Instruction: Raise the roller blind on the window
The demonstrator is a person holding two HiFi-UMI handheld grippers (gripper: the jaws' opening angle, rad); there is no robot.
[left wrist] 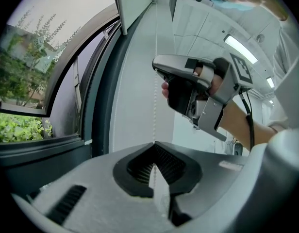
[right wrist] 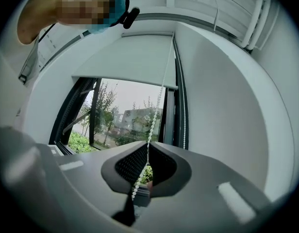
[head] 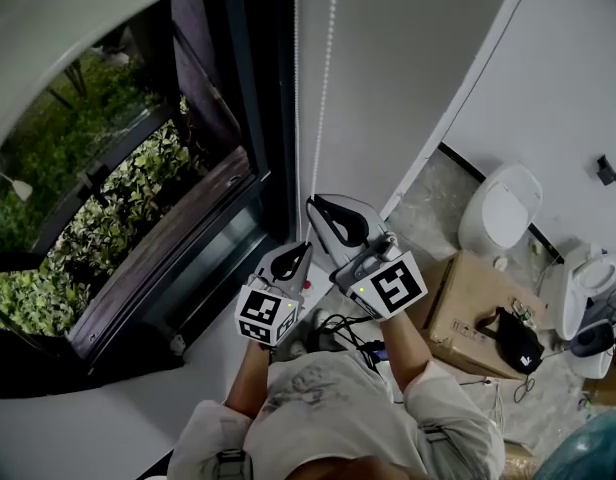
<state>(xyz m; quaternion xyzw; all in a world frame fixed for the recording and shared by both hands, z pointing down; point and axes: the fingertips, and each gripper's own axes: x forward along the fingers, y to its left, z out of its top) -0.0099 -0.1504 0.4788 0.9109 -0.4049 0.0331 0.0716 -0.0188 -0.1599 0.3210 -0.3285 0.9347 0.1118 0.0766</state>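
Tool grip on so thin a line looks to me the weak point. The bead chain is slim and smooth, and a hard tug could let the beads slide through the pads, so the roller blind gains nothing. A pull taken out from the wall instead of straight down might bind the chain at the top. The loop also has a second strand close against the frame, and hauling the wrong run would send the blind down. I cannot tell whether both tools hold the same run; if they hold opposite ones, they would work against each other.

Looking at the right tool, the higher of the two, its jaws are pinched nearly together with the chain running between the ribbed pads and a slack bit hanging below. Just beneath it, the left tool is closed down on a chain too, which rises taut from the tips of its jaws. Neither touches anything else.

Overhead, the blind covers only the upper part of the window. Its bottom edge is well up and the glass below is bare, so I judge the raising partly done.
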